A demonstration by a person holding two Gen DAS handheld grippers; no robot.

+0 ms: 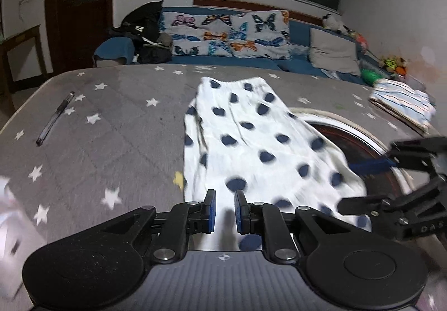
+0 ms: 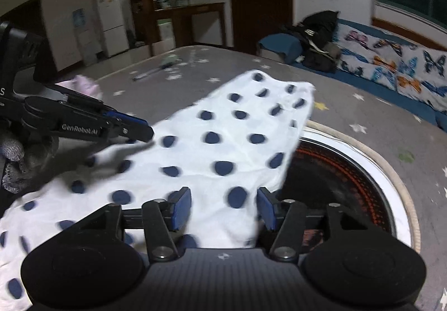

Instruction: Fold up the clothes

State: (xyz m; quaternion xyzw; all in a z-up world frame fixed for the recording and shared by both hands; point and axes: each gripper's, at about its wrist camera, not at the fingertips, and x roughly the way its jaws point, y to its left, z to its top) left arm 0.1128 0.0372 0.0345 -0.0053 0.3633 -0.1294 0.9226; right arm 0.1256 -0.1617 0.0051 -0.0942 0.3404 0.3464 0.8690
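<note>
White polka-dot garment (image 1: 251, 140) lies flat on grey star-print bench (image 1: 111, 129), one edge overlapping the round recessed burner (image 2: 349, 171). Left claw (image 1: 222, 210) pinches garment's near hem. Right claw (image 2: 224, 209) apart, straddling cloth, not pressing.

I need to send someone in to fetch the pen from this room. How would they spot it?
Go to the grey star-printed table cover. Left of the white cloth with navy dots, the pen lies alone on the cover, slim, with a dark cap. It is the only thin stick-like thing there; the striped folded cloth sits far right.
</note>
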